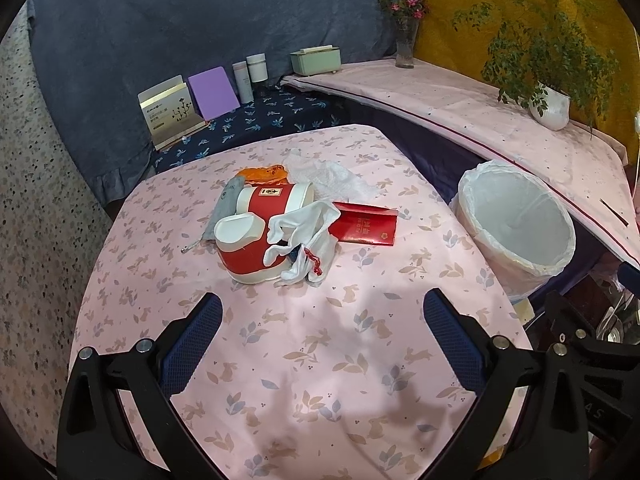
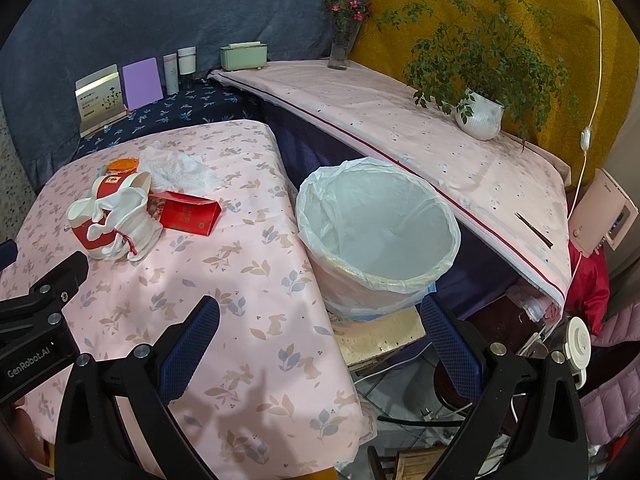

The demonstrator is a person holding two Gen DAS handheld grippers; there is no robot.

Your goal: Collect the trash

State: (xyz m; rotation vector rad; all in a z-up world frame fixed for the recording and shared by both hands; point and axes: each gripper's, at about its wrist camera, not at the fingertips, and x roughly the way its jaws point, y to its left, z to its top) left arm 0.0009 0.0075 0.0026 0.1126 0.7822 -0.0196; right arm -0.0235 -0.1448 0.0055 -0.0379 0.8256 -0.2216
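Note:
A heap of trash lies mid-table: a red and white paper cup (image 1: 260, 236) on its side, a white cloth pouch (image 1: 308, 240) with a red drawstring draped over it, a flat red packet (image 1: 366, 224), a crumpled white tissue (image 1: 324, 176), an orange wrapper (image 1: 262, 173) and a grey pouch (image 1: 226, 204). The same cup (image 2: 86, 236), red packet (image 2: 188, 214) and tissue (image 2: 180, 170) show in the right wrist view. A bin lined with a white bag (image 2: 376, 236) stands off the table's right edge, empty inside. My left gripper (image 1: 322, 316) is open, nearer than the heap. My right gripper (image 2: 320, 320) is open before the bin.
The table wears a pink cloth with rabbits (image 1: 320, 380). Behind it stand a card holder (image 1: 170, 110), a purple board (image 1: 214, 92), bottles and a green box (image 1: 316, 60). A side shelf carries a flower vase (image 2: 342, 50) and a potted plant (image 2: 480, 114). Cables and clutter lie on the floor (image 2: 420, 412).

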